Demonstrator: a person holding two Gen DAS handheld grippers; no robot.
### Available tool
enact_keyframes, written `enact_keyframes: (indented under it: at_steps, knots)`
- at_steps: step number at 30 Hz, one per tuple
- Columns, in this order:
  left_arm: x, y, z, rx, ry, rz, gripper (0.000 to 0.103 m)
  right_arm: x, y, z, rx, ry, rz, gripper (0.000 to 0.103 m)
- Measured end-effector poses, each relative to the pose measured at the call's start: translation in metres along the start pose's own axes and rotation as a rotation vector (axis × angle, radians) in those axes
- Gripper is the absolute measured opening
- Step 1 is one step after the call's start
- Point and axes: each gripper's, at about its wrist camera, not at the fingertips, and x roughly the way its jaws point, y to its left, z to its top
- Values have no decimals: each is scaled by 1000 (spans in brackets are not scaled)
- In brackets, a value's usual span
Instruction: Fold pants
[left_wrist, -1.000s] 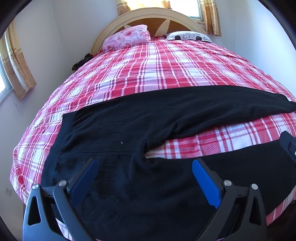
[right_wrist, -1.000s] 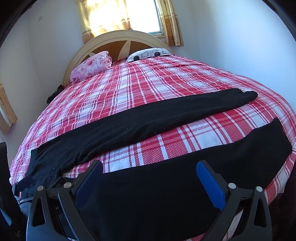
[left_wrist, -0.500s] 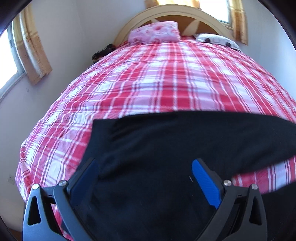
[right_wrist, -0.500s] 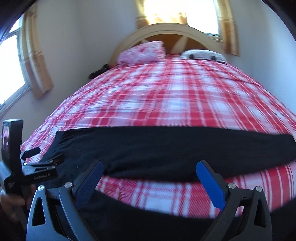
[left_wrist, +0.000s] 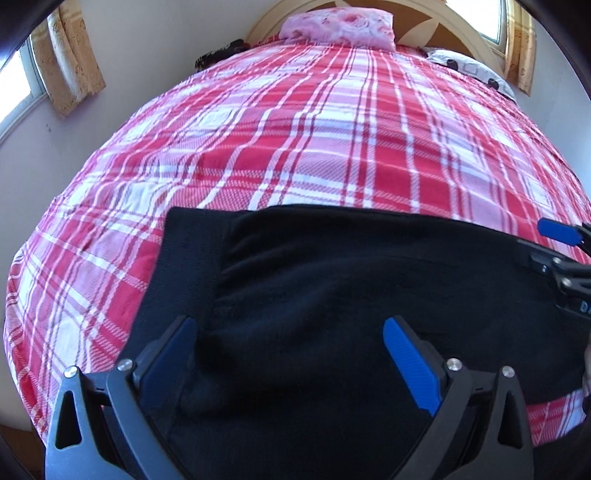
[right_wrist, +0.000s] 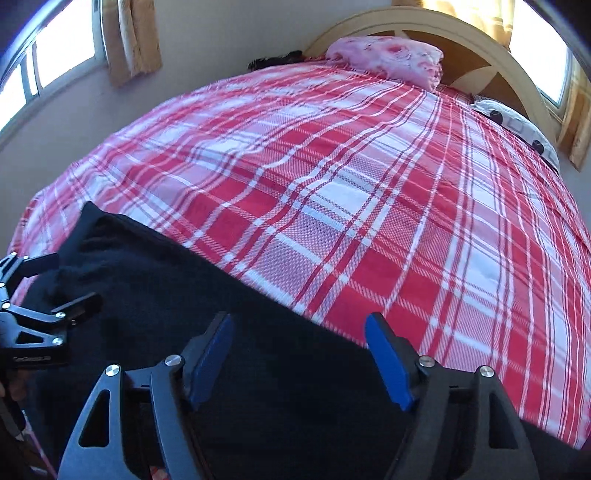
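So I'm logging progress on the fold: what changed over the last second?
Both grippers dropped low over the black pants and swung left, toward the waistband end. The left gripper and right gripper are both open; nothing was grasped. The pants look unmoved on the plaid bedspread, and the pink pillow stayed put.

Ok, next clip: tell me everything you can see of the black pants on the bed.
The black pants look like soft knit fabric, with a wide ribbed waistband at the left end. They lie flat across the near part of the red plaid bedspread, gently rumpled beside the waistband. The left gripper and right gripper sit over the fabric, jaws open, gripping nothing. The leg ends are out of view.
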Motion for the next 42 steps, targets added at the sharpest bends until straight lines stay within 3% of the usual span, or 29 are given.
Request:
enact_keyframes:
  at_steps: [5,9,12,17,21,29,32,39,42]
  knots:
    - [5,-1,2,9,-19,-3,103,34,-8,2,17,75,80,69]
    - [5,1,3,6,-26,-13,103,25,-9,-2,23,56,147,23]
    - [-2,4,1,7,-24,-24,103,18,-4,-5,15,76,162,5]
    - [-30,20,-13,-13,-73,-68,103,-5,7,-10,18,46,164,4]
    - [-52,39,-26,-47,-112,-92,103,-52,25,-21,-5,-41,171,4]
    - [-79,53,-39,-110,-138,-241,103,-111,71,-84,-38,-112,204,4]
    - [-79,52,-35,-125,-127,-240,103,-113,88,-114,-54,-111,194,4]
    - [-66,48,-14,-205,-56,-337,103,-104,109,-155,-95,-98,151,4]
    - [-46,42,-2,-233,-2,-307,103,-104,118,-162,-145,-113,116,4]
